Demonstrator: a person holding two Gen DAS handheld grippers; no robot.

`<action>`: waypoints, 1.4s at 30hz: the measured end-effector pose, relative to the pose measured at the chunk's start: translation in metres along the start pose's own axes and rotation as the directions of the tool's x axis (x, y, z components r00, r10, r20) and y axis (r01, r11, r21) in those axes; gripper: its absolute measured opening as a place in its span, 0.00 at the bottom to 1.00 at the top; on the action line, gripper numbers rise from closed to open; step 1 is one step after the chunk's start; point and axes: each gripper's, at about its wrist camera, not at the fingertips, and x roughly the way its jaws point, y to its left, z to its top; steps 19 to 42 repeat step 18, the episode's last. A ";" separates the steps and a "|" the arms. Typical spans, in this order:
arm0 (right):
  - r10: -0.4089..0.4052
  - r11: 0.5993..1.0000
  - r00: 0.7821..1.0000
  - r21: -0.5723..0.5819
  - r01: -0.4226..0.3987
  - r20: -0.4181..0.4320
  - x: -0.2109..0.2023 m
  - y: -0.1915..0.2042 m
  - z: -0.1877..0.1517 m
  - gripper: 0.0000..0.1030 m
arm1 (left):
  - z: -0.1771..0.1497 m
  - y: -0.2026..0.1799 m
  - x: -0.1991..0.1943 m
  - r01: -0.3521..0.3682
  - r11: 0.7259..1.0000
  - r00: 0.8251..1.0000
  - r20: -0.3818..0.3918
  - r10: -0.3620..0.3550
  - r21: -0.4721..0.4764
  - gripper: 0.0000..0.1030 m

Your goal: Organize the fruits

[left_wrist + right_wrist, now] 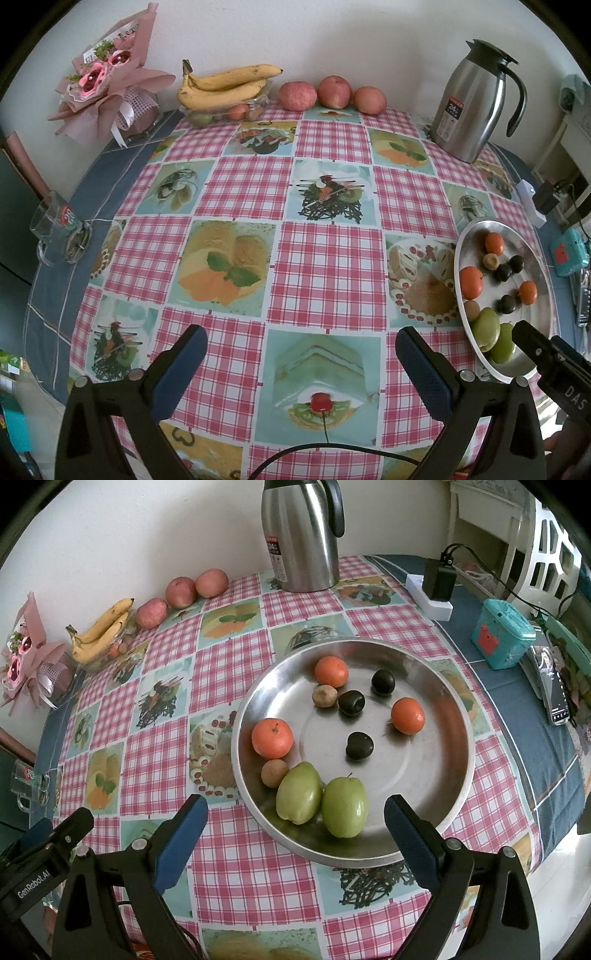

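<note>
A round steel plate [454,775] [543,273] on the checked tablecloth holds three oranges [272,737], three dark plums [359,746], two small brown fruits [273,772] and two green fruits [344,806]. My right gripper [295,830] is open just above the plate's near rim, with the green fruits ahead between its blue fingers [181,840]. My left gripper [301,369] is open over bare tablecloth, left of the plate. At the wall lie three apples [334,91] and bananas [221,86] on a clear tray of small fruit [221,112].
A steel thermos jug [471,101] stands at the back right. A wrapped bouquet [107,81] is at the back left, a glass mug [55,232] at the left edge. A power strip with charger [436,590], a teal box [502,633] and a phone [554,686] lie right of the plate.
</note>
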 end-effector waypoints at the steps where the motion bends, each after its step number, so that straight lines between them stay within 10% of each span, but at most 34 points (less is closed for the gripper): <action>1: 0.001 1.000 1.000 0.000 -0.001 0.000 0.000 0.000 0.000 0.94 | 0.000 0.000 0.000 0.000 1.000 1.000 0.000 0.000 0.000 1.00; 42: -0.001 1.000 1.000 0.003 0.001 -0.001 0.000 0.001 0.000 0.94 | 0.002 0.003 -0.008 -0.002 1.000 0.999 0.034 0.002 -0.012 1.00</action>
